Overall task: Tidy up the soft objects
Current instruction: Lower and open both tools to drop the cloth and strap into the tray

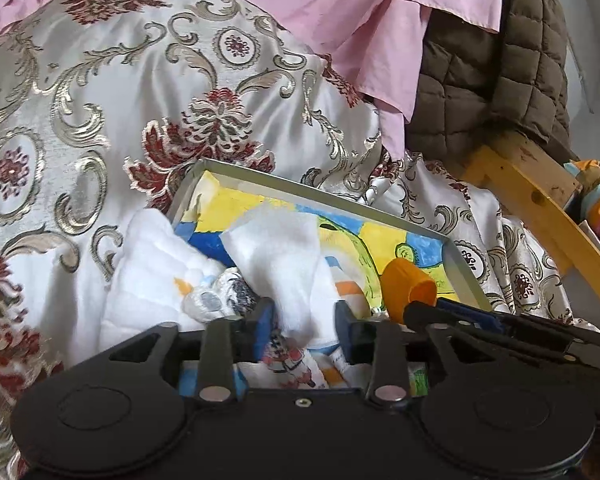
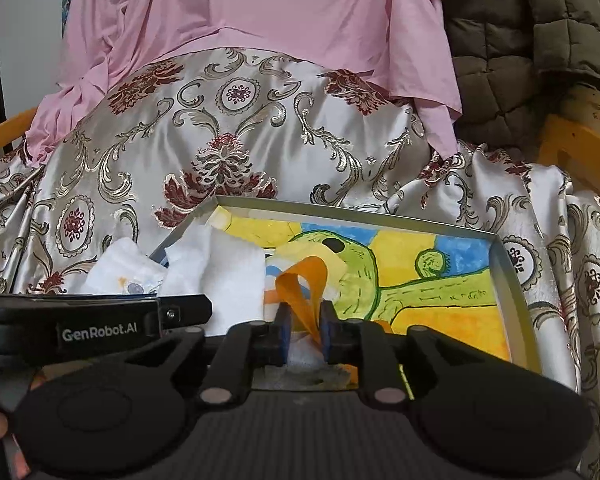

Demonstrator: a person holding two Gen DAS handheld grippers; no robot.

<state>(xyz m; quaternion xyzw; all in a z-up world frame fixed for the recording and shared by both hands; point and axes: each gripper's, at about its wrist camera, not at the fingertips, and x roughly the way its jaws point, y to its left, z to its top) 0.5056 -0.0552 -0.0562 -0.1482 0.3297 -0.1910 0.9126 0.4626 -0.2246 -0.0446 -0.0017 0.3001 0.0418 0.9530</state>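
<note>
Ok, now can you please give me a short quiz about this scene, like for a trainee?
1. True or false: a white cloth lies inside the painted tray.
2. Which colour is the fabric strip between the fingers of the right gripper? A pink, B orange, C brown.
3. What is draped over the wooden frame at the upper right?

Key: 1 true. 2 B. 3 the brown quilted jacket.
</note>
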